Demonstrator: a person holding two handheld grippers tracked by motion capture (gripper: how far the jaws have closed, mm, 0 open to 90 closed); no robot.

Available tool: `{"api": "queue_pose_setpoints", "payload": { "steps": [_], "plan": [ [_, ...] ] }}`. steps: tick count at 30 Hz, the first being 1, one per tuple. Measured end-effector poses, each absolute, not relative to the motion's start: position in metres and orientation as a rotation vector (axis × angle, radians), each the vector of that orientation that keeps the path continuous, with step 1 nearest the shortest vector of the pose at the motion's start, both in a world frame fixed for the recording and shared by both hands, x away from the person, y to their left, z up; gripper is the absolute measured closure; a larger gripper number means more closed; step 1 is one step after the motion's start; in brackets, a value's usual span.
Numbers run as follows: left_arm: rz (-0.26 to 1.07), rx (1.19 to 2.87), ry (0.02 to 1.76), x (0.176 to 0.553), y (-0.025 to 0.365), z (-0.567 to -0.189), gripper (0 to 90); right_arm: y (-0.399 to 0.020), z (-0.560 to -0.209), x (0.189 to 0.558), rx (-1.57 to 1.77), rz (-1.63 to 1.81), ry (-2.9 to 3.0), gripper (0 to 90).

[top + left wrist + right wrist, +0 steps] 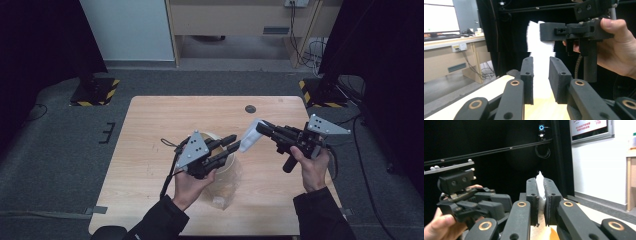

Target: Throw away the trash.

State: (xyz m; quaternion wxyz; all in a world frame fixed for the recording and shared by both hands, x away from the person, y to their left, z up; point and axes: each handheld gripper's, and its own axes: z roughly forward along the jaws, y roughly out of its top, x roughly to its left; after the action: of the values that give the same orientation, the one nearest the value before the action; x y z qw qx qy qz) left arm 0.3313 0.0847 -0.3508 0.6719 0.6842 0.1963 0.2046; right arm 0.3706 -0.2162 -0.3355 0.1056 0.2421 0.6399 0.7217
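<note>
A thin white sheet (248, 139) hangs above the wooden table (150, 125), right of centre. My right gripper (260, 128) comes in from the right and is shut on the sheet's upper end. In the right gripper view the sheet (539, 178) is pinched between the pads of that gripper (540, 182). My left gripper (236, 142) reaches in from the left to the sheet's lower edge. In the left gripper view its jaws (541, 60) stand apart, and the sheet (536, 37) runs up from the gap to the right gripper (544, 31). The pads do not visibly press on it.
A tan round bowl (212, 134) sits under the left gripper, with a crumpled clear plastic bag (224, 187) just in front of it. A small dark disc (250, 109) lies near the table's far edge. Stand bases with yellow-black stripes (95, 92) flank the far corners.
</note>
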Motion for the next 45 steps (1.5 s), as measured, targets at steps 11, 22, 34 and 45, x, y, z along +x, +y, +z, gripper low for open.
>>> {"api": "queue_pose_setpoints", "payload": {
  "steps": [11, 22, 34, 45],
  "plan": [
    [0.557, 1.572, 0.588, 0.325, 0.16, -0.351, 63.9, -0.219, -0.335, 0.378, 0.751, 2.074, 1.847, 84.3],
    [0.564, 1.646, 0.873, 0.328, 0.222, -0.41, 54.5, -0.211, -0.338, 0.387, 0.78, 2.023, 1.83, 84.3],
    [0.556, 1.725, 1.037, 0.341, 0.24, -0.457, 38.6, -0.191, -0.35, 0.401, 0.789, 1.977, 1.86, 84.3],
    [0.56, 1.741, 1.146, 0.353, 0.255, -0.477, 29.4, -0.169, -0.367, 0.41, 0.799, 1.913, 1.932, 84.3]
  ]
}}
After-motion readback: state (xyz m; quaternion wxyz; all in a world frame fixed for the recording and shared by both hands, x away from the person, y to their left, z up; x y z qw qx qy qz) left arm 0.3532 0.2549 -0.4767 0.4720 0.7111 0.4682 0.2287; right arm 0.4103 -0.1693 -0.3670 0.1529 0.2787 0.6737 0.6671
